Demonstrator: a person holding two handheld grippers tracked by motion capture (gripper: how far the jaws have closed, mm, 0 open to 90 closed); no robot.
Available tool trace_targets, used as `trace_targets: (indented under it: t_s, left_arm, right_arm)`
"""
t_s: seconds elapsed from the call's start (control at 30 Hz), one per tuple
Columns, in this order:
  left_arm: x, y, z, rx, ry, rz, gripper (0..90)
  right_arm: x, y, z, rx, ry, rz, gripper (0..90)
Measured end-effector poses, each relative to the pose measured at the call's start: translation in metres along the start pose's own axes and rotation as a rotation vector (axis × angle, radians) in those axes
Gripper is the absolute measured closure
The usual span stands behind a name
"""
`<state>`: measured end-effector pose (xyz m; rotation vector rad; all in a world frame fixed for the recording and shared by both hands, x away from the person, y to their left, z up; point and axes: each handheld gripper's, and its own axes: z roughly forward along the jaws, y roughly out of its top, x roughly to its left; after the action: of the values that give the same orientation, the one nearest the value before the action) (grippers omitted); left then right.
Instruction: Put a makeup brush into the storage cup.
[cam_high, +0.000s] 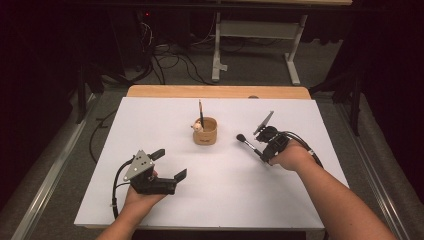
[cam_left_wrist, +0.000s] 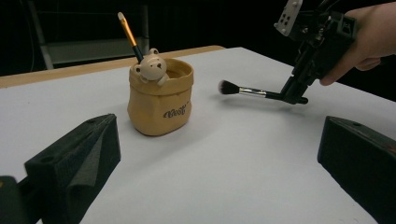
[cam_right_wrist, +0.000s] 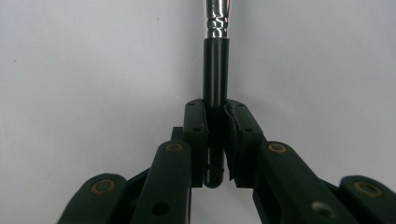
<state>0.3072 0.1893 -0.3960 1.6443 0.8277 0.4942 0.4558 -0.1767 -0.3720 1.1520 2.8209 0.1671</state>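
Left gripper (cam_high: 170, 164): jaws held wide apart, nothing gripped, rested low | Right gripper (cam_high: 261, 152): jaws clamped together, tilted downward, forearm extended from lower right

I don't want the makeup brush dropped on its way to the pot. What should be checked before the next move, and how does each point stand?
1. Right gripper shut on the makeup brush: ok, it clamps the handle's end.
2. Brush clear of the table: cannot tell.
3. Bear pot upright: ok.
4. Room in the pot: ok; one orange-handled brush leans at its back.
5. Left gripper out of the path: ok, open and resting near the table's front.
6. Path from brush to pot unobstructed: ok.
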Motion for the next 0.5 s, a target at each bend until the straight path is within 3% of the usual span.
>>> trace_targets:
  t_s: [0.1, 0.33, 0.37, 0.4, 0.5]
  left_arm:
    - [0.0, 0.0, 0.0, 0.001, 0.0, 0.001, 0.2]
    - [0.0, 0.0, 0.001, 0.005, 0.0, 0.005, 0.2]
    - [0.0, 0.0, 0.001, 0.004, 0.0, 0.004, 0.2]
    - [-0.001, 0.0, 0.001, 0.004, 0.0, 0.004, 0.3]
    - [-0.001, 0.0, 0.001, 0.005, 0.0, 0.005, 0.2]
  right_arm:
    - [0.001, -0.007, -0.005, -0.007, -0.004, 0.026, 81.9]
    - [0.004, -0.022, -0.011, -0.018, -0.004, 0.027, 81.9]
    - [0.006, -0.024, -0.012, -0.012, -0.006, 0.047, 81.9]
    - [0.005, -0.027, -0.013, -0.017, -0.006, 0.028, 81.9]
    - [0.006, -0.032, -0.015, -0.023, -0.012, 0.032, 81.9]
